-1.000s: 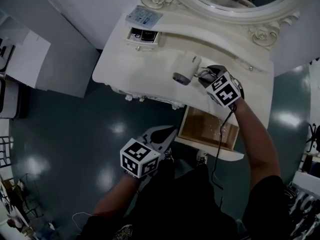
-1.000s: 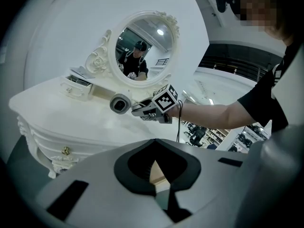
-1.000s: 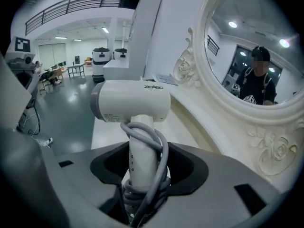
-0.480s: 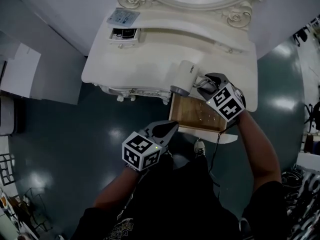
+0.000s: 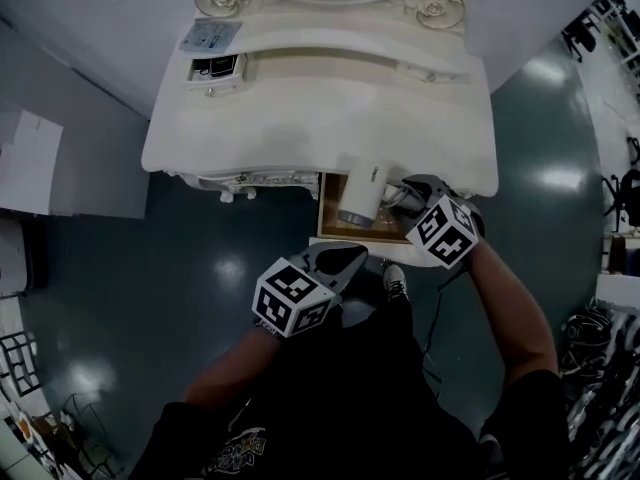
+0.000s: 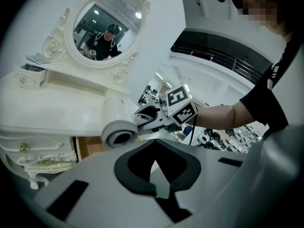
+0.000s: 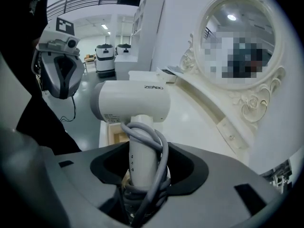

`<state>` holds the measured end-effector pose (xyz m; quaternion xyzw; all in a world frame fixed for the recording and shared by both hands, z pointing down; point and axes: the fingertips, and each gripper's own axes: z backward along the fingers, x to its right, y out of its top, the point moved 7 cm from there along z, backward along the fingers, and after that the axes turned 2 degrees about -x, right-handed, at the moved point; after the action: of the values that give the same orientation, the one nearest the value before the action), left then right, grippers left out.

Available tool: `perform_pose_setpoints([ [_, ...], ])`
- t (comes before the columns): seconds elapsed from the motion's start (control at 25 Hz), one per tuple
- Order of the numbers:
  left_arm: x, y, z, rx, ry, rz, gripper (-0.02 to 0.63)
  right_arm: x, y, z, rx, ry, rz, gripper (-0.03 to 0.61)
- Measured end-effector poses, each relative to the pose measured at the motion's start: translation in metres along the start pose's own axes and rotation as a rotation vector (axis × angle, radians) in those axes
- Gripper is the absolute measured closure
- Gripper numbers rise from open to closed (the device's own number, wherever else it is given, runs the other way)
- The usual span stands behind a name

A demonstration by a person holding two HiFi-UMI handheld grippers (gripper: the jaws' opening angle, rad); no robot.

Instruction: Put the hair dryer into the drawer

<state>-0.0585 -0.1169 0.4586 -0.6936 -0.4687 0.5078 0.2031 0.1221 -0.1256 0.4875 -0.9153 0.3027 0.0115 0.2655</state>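
Dryer (image 5: 362, 194) hangs in the air over the open drawer (image 5: 328, 230). Its barrel lies over the drawer's left half with the nozzle end toward the drawer front. Not in yet.

Right claw (image 5: 404, 196) is clenched on the handle. Cord (image 7: 159, 148) is looped round the handle inside the grip, so no loose loops that I can see. Left claw (image 5: 345, 259) is closed and empty, just outside the drawer front.

Doing it well, my read:
- Lower it, don't drop it.
- Fit looks snug, so line the barrel up with the drawer's long side first.
- Keep the handle clear of the table (image 5: 300, 118) edge over the drawer's back.
- Rest the barrel on the drawer floor, then release.
- Check the cord lands inside the drawer and not over the front rim, or the drawer won't shut.
- Left claw is well placed to push the front in after.
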Motion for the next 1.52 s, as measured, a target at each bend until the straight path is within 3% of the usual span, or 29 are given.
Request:
perform_pose_setpoints([
  [0.6, 0.004, -0.018, -0.016, -0.040, -0.003, 0.051, 0.611, -0.030, -0.044, -0.068, -0.117, 0.219, -0.035, 0.339],
  [1.12, 0.000, -0.041, -0.015, -0.069, 0.004, 0.089, 0.611, -0.025, -0.053, -0.126, -0.220, 0.233, -0.027, 0.339],
  [1.52, -0.007, -0.057, -0.005, -0.090, 0.044, 0.122, 0.611, -0.032, -0.057, -0.167, -0.242, 0.234, 0.015, 0.339],
])
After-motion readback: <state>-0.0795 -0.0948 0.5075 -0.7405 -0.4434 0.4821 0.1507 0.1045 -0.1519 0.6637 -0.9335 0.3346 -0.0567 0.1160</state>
